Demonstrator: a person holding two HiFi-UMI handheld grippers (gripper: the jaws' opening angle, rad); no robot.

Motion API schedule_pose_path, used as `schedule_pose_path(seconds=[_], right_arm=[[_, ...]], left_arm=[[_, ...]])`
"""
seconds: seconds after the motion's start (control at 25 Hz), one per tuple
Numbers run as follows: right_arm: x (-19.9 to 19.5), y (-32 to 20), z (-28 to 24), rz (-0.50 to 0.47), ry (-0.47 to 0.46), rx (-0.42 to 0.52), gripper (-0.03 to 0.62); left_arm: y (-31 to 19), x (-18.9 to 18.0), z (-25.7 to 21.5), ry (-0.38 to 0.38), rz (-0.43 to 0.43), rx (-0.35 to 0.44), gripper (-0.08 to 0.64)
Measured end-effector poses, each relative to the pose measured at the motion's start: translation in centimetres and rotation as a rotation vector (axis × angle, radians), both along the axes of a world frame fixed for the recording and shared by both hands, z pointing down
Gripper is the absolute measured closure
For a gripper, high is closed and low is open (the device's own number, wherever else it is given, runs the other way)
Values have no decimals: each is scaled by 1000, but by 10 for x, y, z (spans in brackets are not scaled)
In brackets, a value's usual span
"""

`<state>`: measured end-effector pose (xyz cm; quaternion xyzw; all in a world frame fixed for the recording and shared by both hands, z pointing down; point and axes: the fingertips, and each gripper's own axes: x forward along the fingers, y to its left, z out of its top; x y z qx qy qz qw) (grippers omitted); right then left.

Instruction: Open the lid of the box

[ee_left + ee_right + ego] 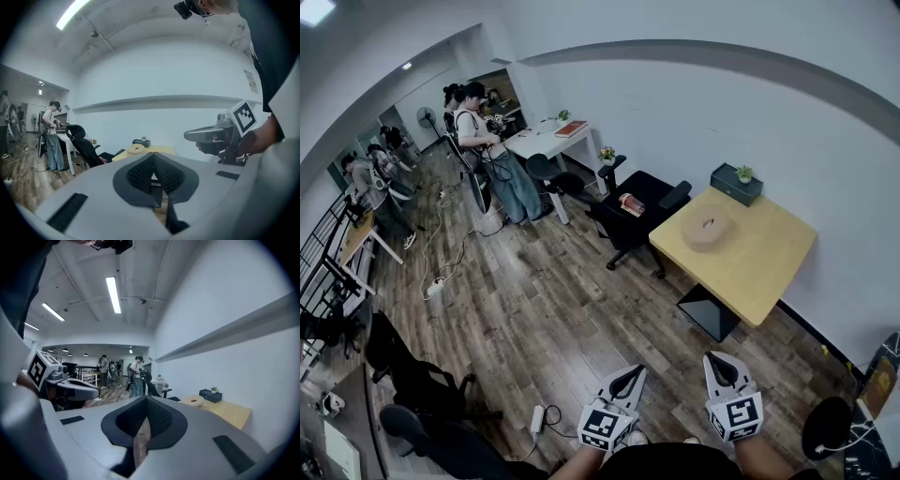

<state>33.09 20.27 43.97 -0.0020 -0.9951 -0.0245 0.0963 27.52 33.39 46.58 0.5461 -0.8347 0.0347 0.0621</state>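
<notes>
Left gripper [630,378] and right gripper [719,366] hung side by side, jaws closed together on nothing, well apart from the dark box [736,185] on the wooden table [769,255]

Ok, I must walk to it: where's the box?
Head view, upper right: the box sits at the far corner of the table, by the wall, a plant on it.

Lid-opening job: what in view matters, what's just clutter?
Job: round tan box, likely the one, on the wooden table; left gripper and right gripper, both shut and empty.
Clutter: dark box with plant, black chair, white desk, power strip.
</notes>
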Motion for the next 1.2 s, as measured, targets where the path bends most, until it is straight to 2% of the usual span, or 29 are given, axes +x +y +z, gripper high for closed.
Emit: schedule_pose_path(seconds=[0.56,0.72,0.84,1.2], right_arm=[[-24,43,-15,-16,-15,-13,574],[-29,55,-15,-38,-2,-73,572],[-38,67,-16,-56,-6,-84,572],[-56,105,-8,-55,22,-55,523]], left_arm=[[28,2,-4,-10,28,-3,541],[41,-4,-3,-4,16,10,541],[53,-11,-4,-3,6,18,541],[86,-25,0,-10,61,-4,541]])
